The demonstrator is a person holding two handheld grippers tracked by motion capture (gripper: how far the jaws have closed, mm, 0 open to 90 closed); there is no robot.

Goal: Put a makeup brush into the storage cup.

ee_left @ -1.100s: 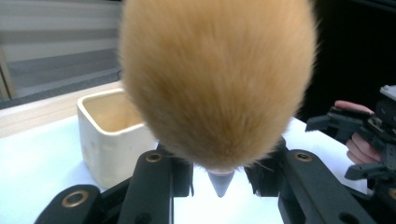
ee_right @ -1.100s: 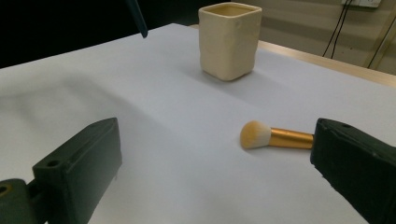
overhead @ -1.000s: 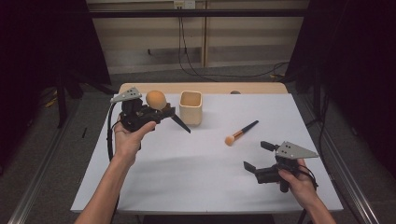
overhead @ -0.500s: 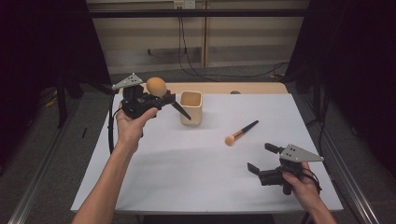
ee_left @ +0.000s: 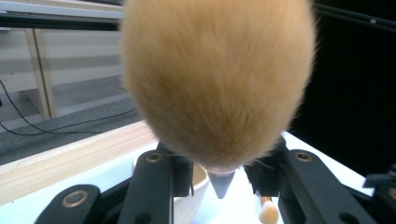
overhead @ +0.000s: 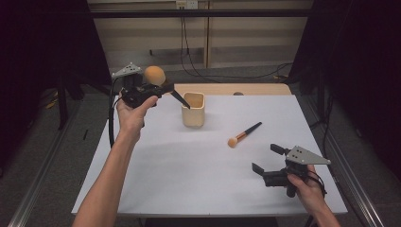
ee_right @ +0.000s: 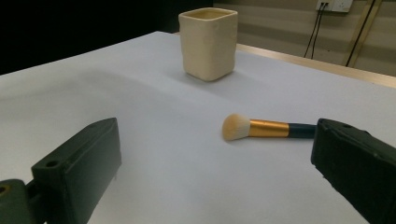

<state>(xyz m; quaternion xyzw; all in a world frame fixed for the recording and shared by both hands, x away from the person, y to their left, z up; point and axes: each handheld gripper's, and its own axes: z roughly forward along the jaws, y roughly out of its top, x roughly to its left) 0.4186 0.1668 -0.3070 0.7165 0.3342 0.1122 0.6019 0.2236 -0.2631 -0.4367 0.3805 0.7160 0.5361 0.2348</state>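
Aloft, left gripper (overhead: 163, 90) clamps big brush (overhead: 154, 74) | right gripper (overhead: 270, 160) agape, near table (overhead: 189, 184) edge.

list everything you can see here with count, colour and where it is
large makeup brush: 1, tan fluffy head, dark pointed handle, clamped in the left gripper, raised beside the cup
small makeup brush: 1, pale bristles, gold ferrule, black handle, lying on the table right of the cup
cup: 1, cream, squarish, upright at the table's middle back
table: 1, white top, wooden far edge
cables: several, black, on the floor behind the table
left gripper: 1, black, shut on the large brush
right gripper: 1, black, jaws open, low at the near right
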